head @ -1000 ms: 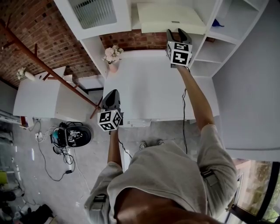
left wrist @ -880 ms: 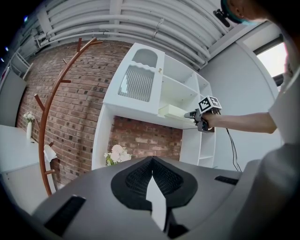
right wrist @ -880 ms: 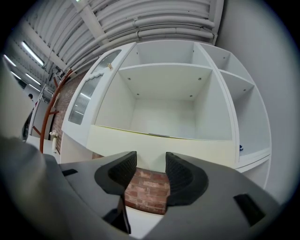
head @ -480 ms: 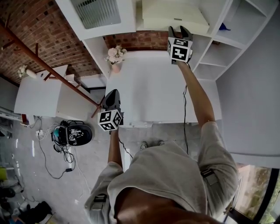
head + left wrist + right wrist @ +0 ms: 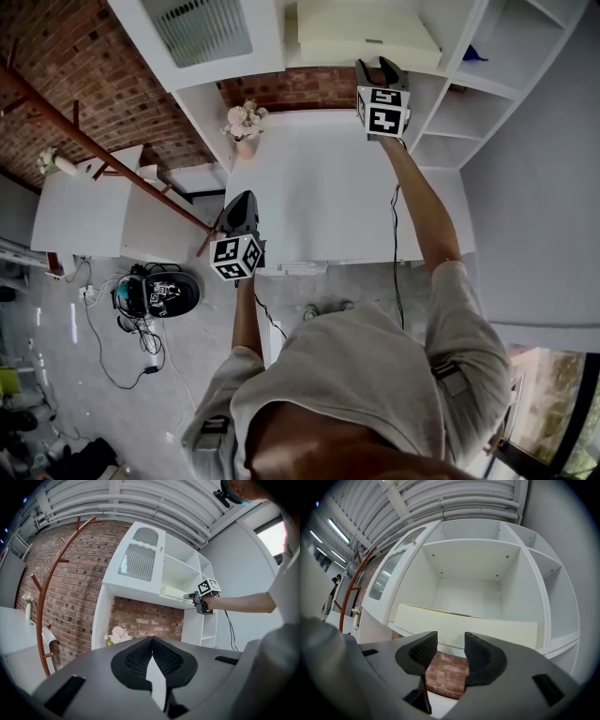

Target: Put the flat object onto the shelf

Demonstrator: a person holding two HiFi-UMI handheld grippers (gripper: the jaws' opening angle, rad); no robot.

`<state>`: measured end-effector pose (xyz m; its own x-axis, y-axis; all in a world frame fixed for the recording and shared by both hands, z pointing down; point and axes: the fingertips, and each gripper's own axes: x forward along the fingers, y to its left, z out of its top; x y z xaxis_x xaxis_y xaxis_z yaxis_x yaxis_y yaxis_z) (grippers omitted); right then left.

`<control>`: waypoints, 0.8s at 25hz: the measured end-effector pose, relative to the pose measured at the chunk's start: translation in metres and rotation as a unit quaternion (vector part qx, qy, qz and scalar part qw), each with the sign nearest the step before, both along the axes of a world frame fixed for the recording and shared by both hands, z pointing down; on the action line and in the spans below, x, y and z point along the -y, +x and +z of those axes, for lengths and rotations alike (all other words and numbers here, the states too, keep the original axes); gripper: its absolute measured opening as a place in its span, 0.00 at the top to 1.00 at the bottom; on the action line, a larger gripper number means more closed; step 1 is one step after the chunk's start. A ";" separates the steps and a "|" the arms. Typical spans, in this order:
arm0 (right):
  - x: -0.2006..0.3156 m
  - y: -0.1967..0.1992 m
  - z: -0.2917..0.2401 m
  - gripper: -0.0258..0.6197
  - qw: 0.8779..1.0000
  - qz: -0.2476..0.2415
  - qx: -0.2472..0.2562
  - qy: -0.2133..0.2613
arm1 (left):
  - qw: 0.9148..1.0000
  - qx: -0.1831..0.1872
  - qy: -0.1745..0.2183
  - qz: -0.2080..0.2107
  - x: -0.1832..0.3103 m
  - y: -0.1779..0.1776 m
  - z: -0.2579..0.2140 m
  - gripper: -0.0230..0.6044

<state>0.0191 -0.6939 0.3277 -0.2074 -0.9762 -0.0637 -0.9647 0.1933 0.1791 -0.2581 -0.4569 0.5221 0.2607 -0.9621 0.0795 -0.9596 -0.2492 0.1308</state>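
Coat rack: a red-brown coat rack (image 5: 94, 147) is standing at the far left, in front of the brick wall.
Floor: a black device (image 5: 155, 292) with loose cables is lying on the floor below the rack.
Left hand-held gripper: the left hand-held gripper (image 5: 241, 199) is hovering at the near left corner of the tabletop. It is pointing level, and its jaws are pressing together with nothing between them.
Flowers: a small bunch of pale flowers (image 5: 242, 119) is standing at the far left corner of the tabletop, against the brick.
Tabletop: the white tabletop (image 5: 319, 197) is lying bare between the two grippers.
Cabinet door: a white door with a ribbed glass pane (image 5: 202, 28) is hanging to the left of the open compartments.
Flat object: the cream board (image 5: 361, 28) is lying flat on the shelf (image 5: 551, 641) in the wide upper compartment. It is filling most of that compartment's width, and its long front edge is facing outward.
Right hand-held gripper: the right hand-held gripper (image 5: 378, 66) is reaching out on a stretched arm (image 5: 422, 216), level, right at the board's front edge. Its jaws are standing apart and clamping nothing; only brick is showing in the gap, and the board is sitting just above the jaw tips.
Side compartments: narrow white cubbies (image 5: 459, 112) are stacking up to the right of the gripper.
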 end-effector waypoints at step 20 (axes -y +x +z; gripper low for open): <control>-0.110 0.042 0.034 0.91 0.997 -0.067 -0.009 0.023 | 0.999 0.005 0.002 0.053 -0.015 0.056 -0.006 0.94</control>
